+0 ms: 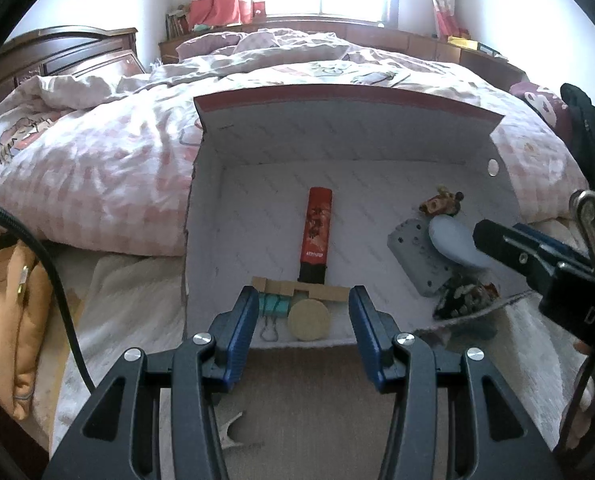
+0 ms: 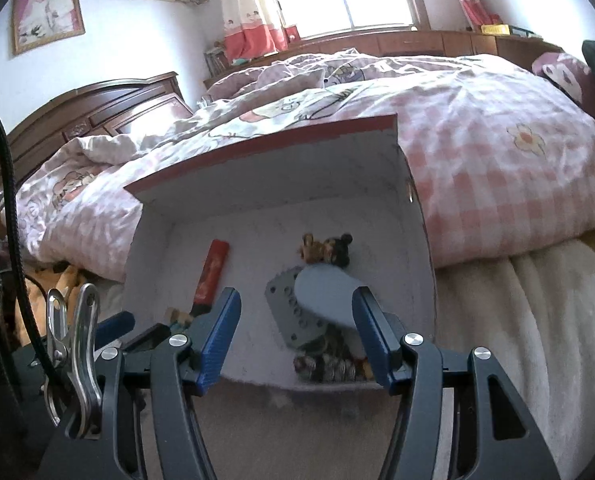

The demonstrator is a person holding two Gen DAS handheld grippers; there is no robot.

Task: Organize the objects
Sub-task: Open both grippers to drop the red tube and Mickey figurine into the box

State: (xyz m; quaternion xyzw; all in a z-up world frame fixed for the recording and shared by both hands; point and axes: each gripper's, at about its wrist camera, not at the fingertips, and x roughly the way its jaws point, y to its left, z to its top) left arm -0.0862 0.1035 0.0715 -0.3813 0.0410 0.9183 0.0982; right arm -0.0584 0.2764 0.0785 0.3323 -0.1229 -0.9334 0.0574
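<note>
Your left gripper [image 1: 303, 312] and right gripper [image 2: 297, 312] stood apart, empty, over the box [image 1: 337, 136]; judged next: fetch another object.

In the box [image 1: 377, 148], the lighter [image 1: 317, 232] lies left of the perforated plate [image 1: 415, 256].

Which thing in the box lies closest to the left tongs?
The round tan disc, by the box's near edge between the left tongs; the red tube and grey plate lie farther.
</note>
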